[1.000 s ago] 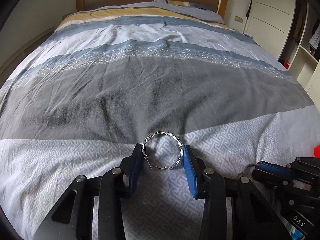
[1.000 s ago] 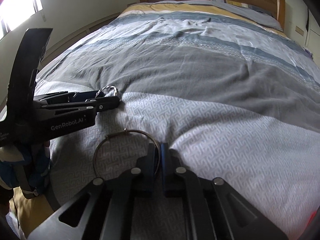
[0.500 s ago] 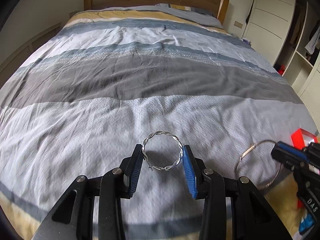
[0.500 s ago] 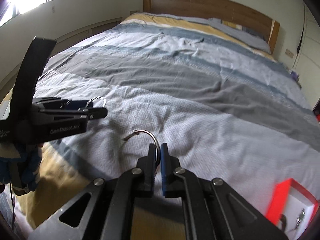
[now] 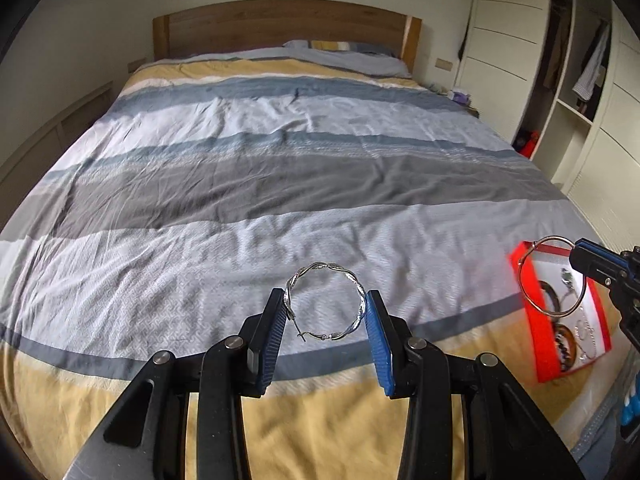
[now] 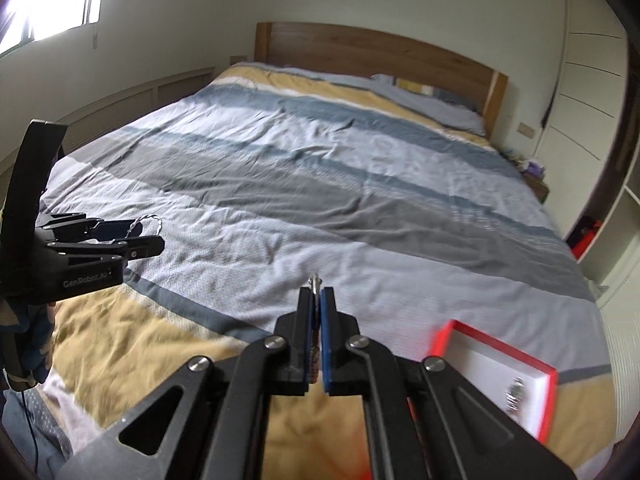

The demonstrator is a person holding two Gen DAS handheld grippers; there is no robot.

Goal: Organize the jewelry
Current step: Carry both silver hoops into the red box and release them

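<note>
Currently: my left gripper (image 5: 325, 316) grasps twisted hoop (image 5: 325, 301); right gripper (image 6: 318, 304) pinches plain hoop (image 5: 552, 276); neither yet in box (image 6: 548, 400).

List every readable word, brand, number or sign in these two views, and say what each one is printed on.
"GenRobot.AI": white lettering on the black side of the left claw body, seen in the right wrist view.
Watch in the red box: any dial marking is too small to read.
Left wrist view: no readable text; the things in the red box there are blurred.
</note>
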